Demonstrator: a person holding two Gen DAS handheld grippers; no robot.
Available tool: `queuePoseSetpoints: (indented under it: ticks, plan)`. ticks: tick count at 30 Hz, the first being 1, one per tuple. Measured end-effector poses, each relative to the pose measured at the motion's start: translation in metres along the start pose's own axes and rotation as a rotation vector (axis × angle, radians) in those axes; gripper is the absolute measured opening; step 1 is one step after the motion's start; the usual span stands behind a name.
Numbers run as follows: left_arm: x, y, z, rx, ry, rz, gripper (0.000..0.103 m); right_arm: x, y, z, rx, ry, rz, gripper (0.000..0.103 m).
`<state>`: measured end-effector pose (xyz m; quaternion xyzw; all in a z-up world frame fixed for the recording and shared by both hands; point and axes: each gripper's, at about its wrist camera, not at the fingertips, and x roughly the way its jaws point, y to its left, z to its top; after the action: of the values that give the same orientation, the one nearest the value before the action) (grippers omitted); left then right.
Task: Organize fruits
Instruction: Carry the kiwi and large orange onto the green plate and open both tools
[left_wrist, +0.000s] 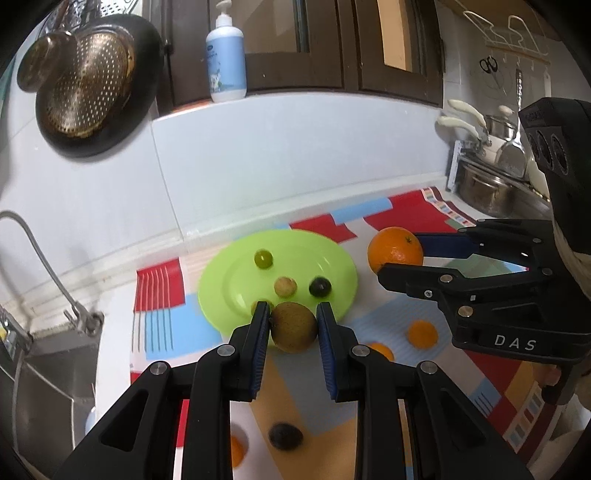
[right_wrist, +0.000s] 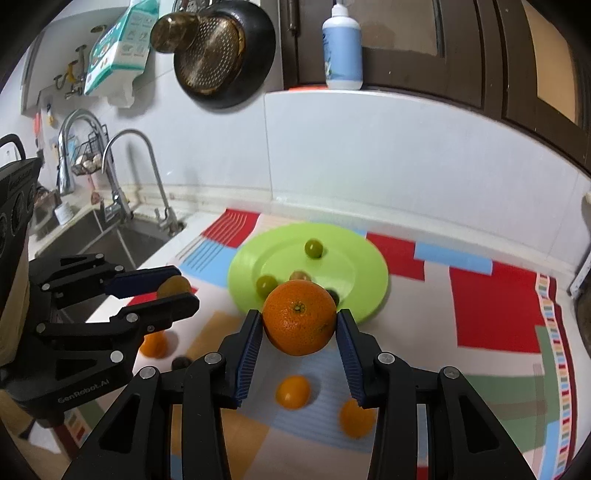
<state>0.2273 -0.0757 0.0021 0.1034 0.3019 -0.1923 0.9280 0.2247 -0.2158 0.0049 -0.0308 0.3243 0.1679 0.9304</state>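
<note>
My left gripper (left_wrist: 292, 325) is shut on a brown round fruit (left_wrist: 293, 326), held above the near rim of the green plate (left_wrist: 332, 258); it also shows in the right wrist view (right_wrist: 173, 288). My right gripper (right_wrist: 300, 325) is shut on a large orange (right_wrist: 300, 316), held above the mat just in front of the plate (right_wrist: 365, 269); the orange shows in the left wrist view (left_wrist: 395, 249) to the right of the plate. On the plate lie a green grape (left_wrist: 263, 259), a tan fruit (left_wrist: 285, 287) and a dark fruit (left_wrist: 320, 287).
Small oranges (right_wrist: 293, 392) (right_wrist: 354, 417) (right_wrist: 154, 345) and a dark fruit (left_wrist: 285, 435) lie on the colourful mat (right_wrist: 491, 310). A sink with faucets (right_wrist: 122, 206) is left of the mat. Pots (left_wrist: 487, 184) stand to the right. A soap bottle (left_wrist: 226, 55) stands on the ledge behind.
</note>
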Motion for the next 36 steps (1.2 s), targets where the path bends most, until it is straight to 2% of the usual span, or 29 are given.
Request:
queuePoseSetpoints:
  ticks: [8,16,26,36]
  plan:
    - [0.018,0.014,0.028,0.034,-0.024,0.044,0.026,0.015,-0.008,0.028,-0.015,-0.028,-0.004,0.042]
    - [0.041,0.025,0.045,0.035,-0.017,0.035,0.026,0.042,-0.02,0.047,-0.012,-0.003,0.018,0.042]
    - [0.092,0.045,0.055,-0.016,0.07,0.0,0.026,0.091,-0.036,0.065,0.003,0.075,0.036,0.042]
    - [0.145,0.063,0.054,-0.064,0.177,-0.034,0.026,0.143,-0.046,0.065,-0.003,0.173,0.043,0.042]
